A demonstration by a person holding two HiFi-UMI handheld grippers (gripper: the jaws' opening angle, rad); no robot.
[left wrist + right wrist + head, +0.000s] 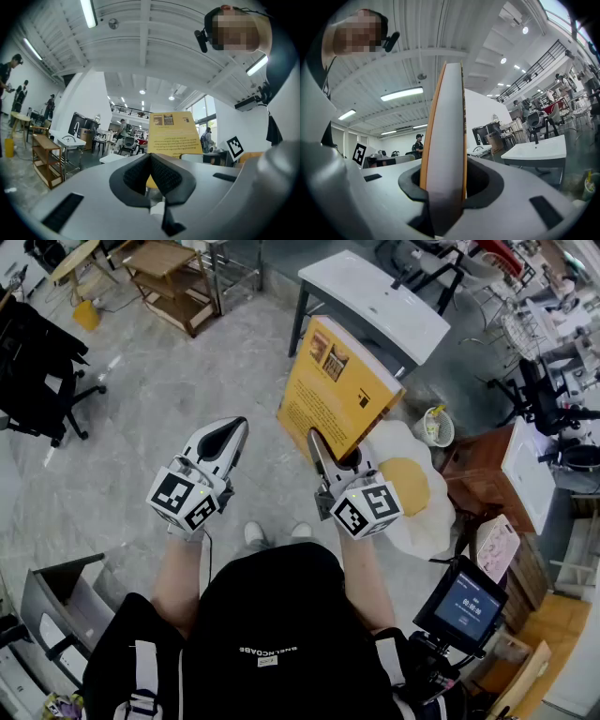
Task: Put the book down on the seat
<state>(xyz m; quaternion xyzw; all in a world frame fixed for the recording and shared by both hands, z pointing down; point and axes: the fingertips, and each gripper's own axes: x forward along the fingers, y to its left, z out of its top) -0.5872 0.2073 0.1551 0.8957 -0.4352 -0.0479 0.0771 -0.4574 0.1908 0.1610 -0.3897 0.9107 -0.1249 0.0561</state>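
The book's (333, 395) print is too small to read; right gripper (330, 454) hides its lower corner.

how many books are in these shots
1. The yellow book is clamped in the right claw, held up in front of the person. More could sit unseen on the far wooden shelves.
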